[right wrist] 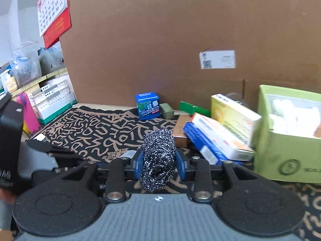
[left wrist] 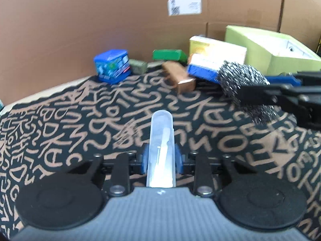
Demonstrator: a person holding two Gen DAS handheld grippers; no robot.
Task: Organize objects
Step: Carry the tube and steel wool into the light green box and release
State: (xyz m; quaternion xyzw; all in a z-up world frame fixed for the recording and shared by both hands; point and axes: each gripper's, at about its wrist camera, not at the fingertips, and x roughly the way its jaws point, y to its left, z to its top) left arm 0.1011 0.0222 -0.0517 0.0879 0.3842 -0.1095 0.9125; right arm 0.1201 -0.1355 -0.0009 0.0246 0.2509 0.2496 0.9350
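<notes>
My left gripper (left wrist: 162, 158) is shut on a clear plastic case (left wrist: 161, 144) with a white item inside, held above the black patterned mat (left wrist: 80, 124). My right gripper (right wrist: 159, 160) is shut on a steel wool scrubber (right wrist: 158, 158); the scrubber also shows at the right of the left wrist view (left wrist: 240, 80), held by the right gripper's black fingers (left wrist: 260, 94). An open light green box (right wrist: 289, 136) with white contents stands at the right.
At the back lie a blue cube pack (right wrist: 148, 105), a green box (right wrist: 192, 107), a small olive block (right wrist: 167, 110), a copper-brown box (left wrist: 178, 75), and blue-white (right wrist: 212, 140) and yellow-white cartons (right wrist: 234, 118). Brown cardboard walls (right wrist: 160, 50) enclose the back. Shelves with bins (right wrist: 50, 100) stand left.
</notes>
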